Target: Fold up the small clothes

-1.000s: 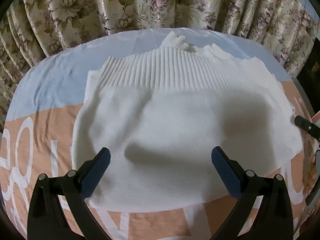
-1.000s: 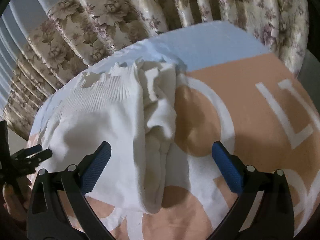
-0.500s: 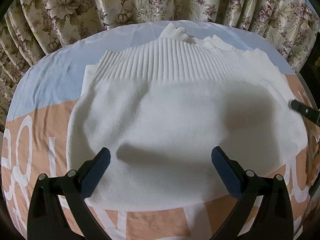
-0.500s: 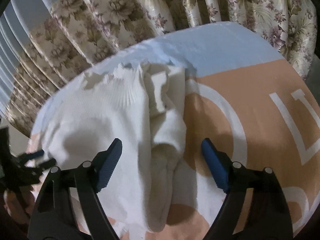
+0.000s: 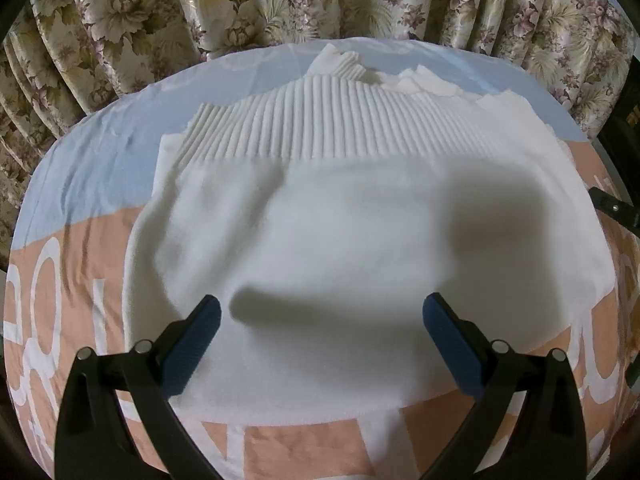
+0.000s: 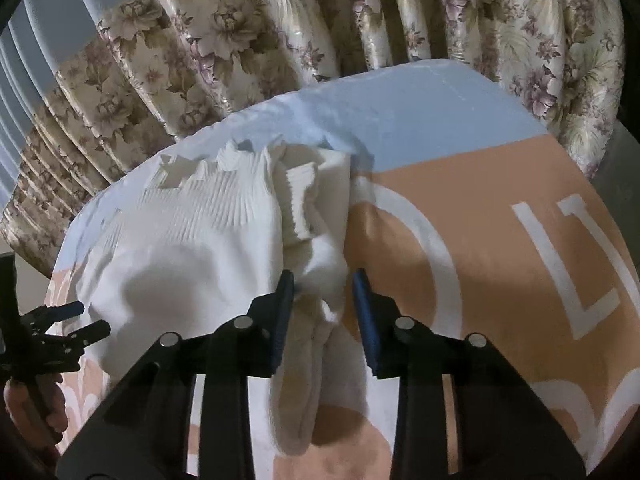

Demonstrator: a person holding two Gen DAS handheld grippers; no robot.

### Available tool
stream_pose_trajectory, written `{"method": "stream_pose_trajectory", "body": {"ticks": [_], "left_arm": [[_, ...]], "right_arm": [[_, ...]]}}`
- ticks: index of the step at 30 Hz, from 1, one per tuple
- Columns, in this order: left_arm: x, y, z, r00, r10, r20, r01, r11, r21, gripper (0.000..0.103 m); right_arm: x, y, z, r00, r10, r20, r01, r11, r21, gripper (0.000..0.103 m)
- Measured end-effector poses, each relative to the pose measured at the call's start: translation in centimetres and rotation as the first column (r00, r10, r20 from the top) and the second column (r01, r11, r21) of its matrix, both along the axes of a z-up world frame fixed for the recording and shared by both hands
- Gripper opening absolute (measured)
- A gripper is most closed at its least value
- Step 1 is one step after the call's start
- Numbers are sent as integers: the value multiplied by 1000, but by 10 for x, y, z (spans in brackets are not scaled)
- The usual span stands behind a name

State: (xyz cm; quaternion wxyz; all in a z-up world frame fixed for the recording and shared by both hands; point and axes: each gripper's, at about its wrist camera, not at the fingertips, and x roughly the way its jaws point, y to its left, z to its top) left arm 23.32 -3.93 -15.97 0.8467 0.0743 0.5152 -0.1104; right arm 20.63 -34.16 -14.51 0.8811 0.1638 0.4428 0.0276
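Right tool [image 6: 323,280] around white sweater [image 6: 192,264]

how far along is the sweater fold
Done: the white sweater lies spread on the bedspread, one sleeve already folded in along its side. In hand: the right claw is closing around that sleeve; the left claw hovers open. Left: the main body folds.
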Motion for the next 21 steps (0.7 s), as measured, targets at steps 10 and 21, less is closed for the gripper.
{"method": "stream_pose_trajectory", "body": {"ticks": [10, 21], "left_arm": [[1, 0, -2, 1000, 1, -3, -1, 1000, 7, 101], [1, -5, 2, 1000, -18, 13, 18, 1000, 19, 101]], "right_arm": [[-9, 26, -13, 996, 77, -40, -82, 984, -159, 12], [-18, 17, 8, 998, 52, 42, -49, 996, -72, 92]]}}
